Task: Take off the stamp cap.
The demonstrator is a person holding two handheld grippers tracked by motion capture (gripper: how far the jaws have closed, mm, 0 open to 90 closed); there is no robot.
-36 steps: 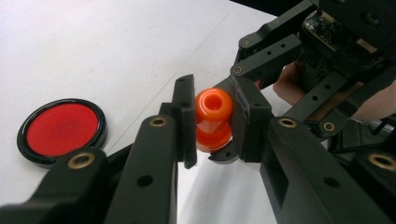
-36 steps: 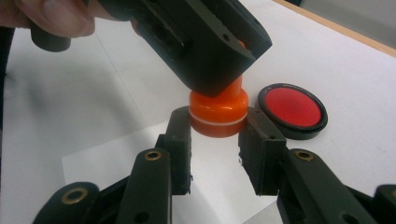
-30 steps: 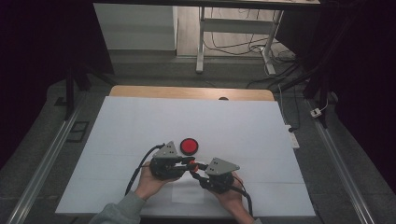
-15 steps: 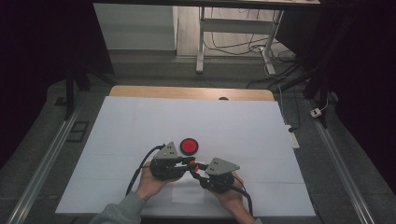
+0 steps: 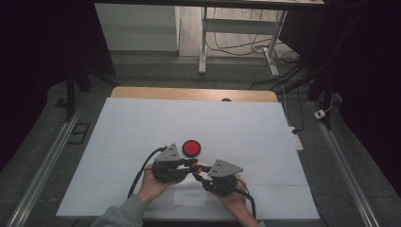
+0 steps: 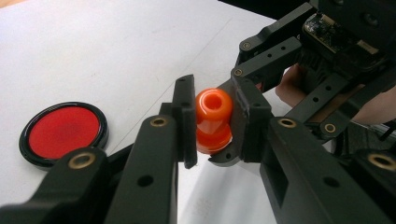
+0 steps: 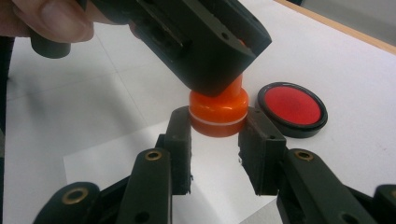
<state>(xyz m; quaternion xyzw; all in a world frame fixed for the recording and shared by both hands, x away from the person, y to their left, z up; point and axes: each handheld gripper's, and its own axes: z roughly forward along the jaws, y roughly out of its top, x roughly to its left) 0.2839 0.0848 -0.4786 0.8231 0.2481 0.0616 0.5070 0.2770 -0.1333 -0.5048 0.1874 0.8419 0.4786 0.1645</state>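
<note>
From above, my left hand-held gripper (image 5: 189, 166) and right hand-held gripper (image 5: 201, 176) meet over the white desk (image 5: 246, 137) near a red disc (image 5: 192, 148). Left gripper view: jaws clamped on the orange piece (image 6: 213, 120). Right gripper view: jaws squeeze its lower part (image 7: 218, 112)

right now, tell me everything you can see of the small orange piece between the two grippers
The orange piece is small, glossy and plastic-looking, with a rounded top that has a hole in it, a narrower waist, and a wider base ringed by a pale line. It stands upright over the white table. The left gripper clamps its upper part and the right gripper its base. A red disc lies apart beside it.
</note>
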